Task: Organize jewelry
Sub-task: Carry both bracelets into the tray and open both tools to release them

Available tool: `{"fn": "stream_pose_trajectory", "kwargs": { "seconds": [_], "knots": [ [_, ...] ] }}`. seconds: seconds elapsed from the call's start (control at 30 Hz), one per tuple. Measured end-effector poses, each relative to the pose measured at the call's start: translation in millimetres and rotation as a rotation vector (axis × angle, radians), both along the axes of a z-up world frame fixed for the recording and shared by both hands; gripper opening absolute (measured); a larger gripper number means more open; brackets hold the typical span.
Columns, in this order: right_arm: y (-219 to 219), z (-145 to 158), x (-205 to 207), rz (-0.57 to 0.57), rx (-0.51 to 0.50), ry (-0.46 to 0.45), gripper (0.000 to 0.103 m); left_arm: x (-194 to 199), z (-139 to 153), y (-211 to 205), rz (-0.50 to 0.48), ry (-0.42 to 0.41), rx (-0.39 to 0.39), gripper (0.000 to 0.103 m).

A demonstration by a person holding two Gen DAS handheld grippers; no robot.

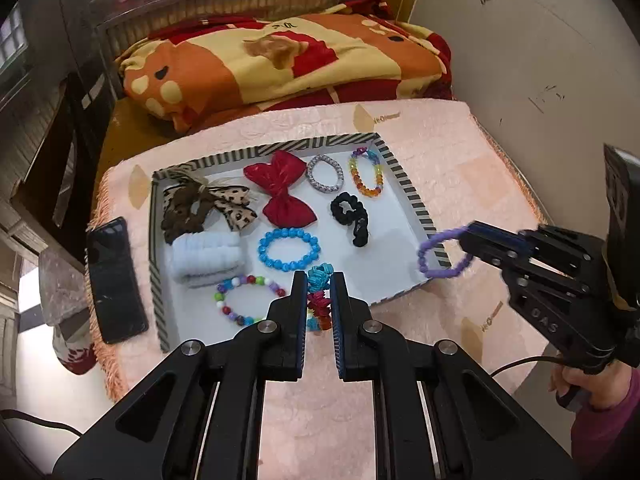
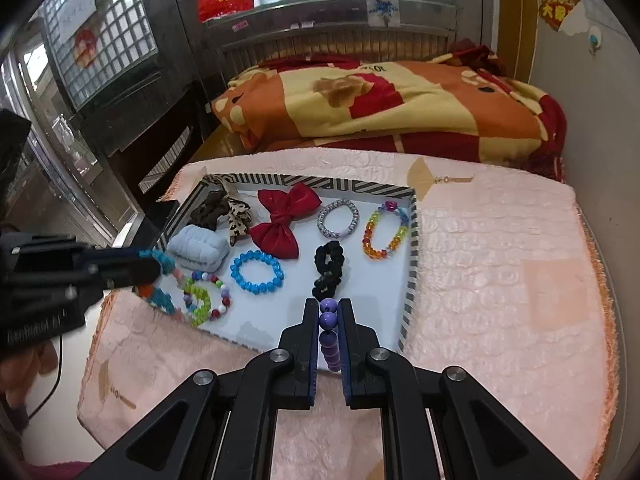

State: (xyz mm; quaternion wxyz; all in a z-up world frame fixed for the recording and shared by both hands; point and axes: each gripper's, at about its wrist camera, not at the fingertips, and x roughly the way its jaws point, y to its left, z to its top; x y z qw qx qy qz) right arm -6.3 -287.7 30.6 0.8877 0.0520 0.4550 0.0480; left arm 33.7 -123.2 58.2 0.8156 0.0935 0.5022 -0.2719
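Between the left tool (image 1: 318, 280) pads: knotted cord bracelet (image 1: 319, 276), soft, light, clamped. Right tool (image 2: 329, 312): purple bead bracelet (image 2: 329, 320), hard, slippery, gripped across beads.

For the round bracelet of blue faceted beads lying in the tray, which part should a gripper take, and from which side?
The blue faceted-bead bracelet lies flat and apart from its neighbours on the white floor of the striped-rim tray. Probably best to come from above, one finger inside the ring and one outside, and pinch its near arc. That side faces bare floor, while the red fabric bow sits close behind.
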Motion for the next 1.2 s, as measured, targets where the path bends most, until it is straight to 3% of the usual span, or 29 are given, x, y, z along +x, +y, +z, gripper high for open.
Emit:
{"fn": "stream_pose_trajectory", "kwargs": {
  "seconds": [0.27, 0.4, 0.63, 0.87, 0.9, 1.0, 1.1, 1.17, 1.2],
  "knots": [
    [-3, -36, 29, -0.033, 0.108, 0.081, 0.008, 11, -23, -26, -0.042, 0.049, 0.004, 0.01],
    [-12, -58, 43, -0.071, 0.081, 0.136, 0.008, 21, -45, -30, -0.049, 0.087, 0.01, 0.01],
    [-18, -88, 67, -0.094, -0.032, 0.204, 0.008, 47, -95, -17, 0.005, 0.144, 0.097, 0.01],
    [-18, -99, 81, -0.113, -0.093, 0.202, 0.008, 59, -117, -6, 0.034, 0.124, 0.161, 0.01],
    [-18, -99, 80, -0.112, -0.097, 0.2, 0.011, 59, -119, -6, 0.036, 0.117, 0.168, 0.01],
    [-18, -94, 75, -0.129, -0.088, 0.198, 0.038, 57, -118, -6, 0.033, 0.082, 0.182, 0.01],
    [-17, -85, 64, -0.146, -0.056, 0.178, 0.038, 55, -116, -3, 0.046, 0.068, 0.176, 0.012],
    [-16, -79, 57, -0.151, -0.035, 0.169, 0.038, 54, -114, -1, 0.056, 0.07, 0.172, 0.02],
    [-15, -74, 53, -0.154, -0.017, 0.159, 0.038, 53, -113, 0, 0.067, 0.068, 0.171, 0.03]
  ]
}}
